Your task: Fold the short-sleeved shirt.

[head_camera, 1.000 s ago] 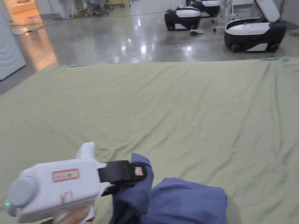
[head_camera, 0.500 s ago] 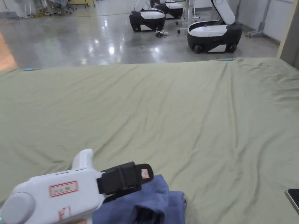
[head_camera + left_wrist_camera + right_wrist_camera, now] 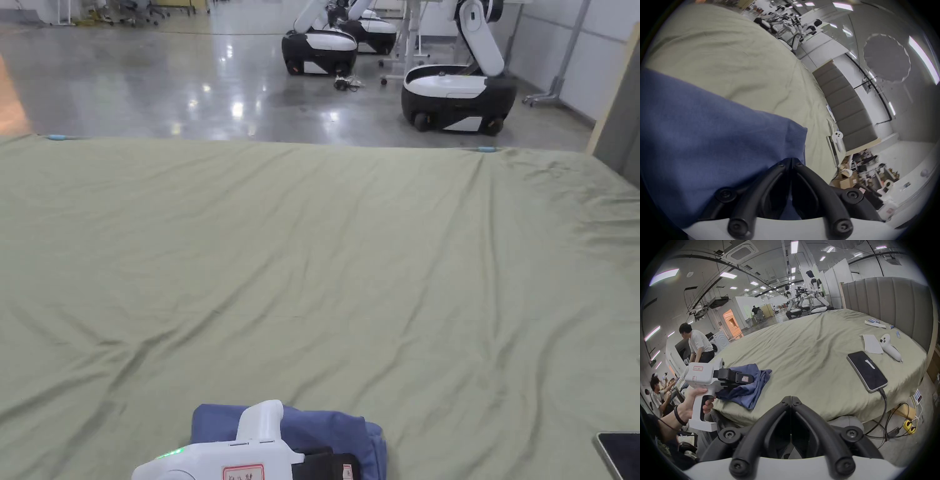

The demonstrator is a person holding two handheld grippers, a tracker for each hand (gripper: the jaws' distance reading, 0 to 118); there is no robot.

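Our left gripper [image 3: 743,379] clamps its fingers on the bunched blue shirt [image 3: 752,386] at the bed's [image 3: 802,353] near edge; our right gripper [image 3: 791,400] is closed and empty. We risk dragging the shirt off.

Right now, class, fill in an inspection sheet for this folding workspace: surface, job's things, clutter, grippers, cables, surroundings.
Surface: bed with a wrinkled green sheet, grey padded headboard at one end.
Job's things: blue shirt bunched near the bed's edge, not laid flat.
Clutter: phone, white controller, white cloth, small blue items by the headboard.
Grippers: left gripper jaws together on the shirt; right gripper jaws together, holding nothing, off the bed's edge.
Cables: one plugged into the phone, more tangled on the floor by a yellow socket.
Surroundings: wheeled robots on a shiny floor, people beyond the bed.
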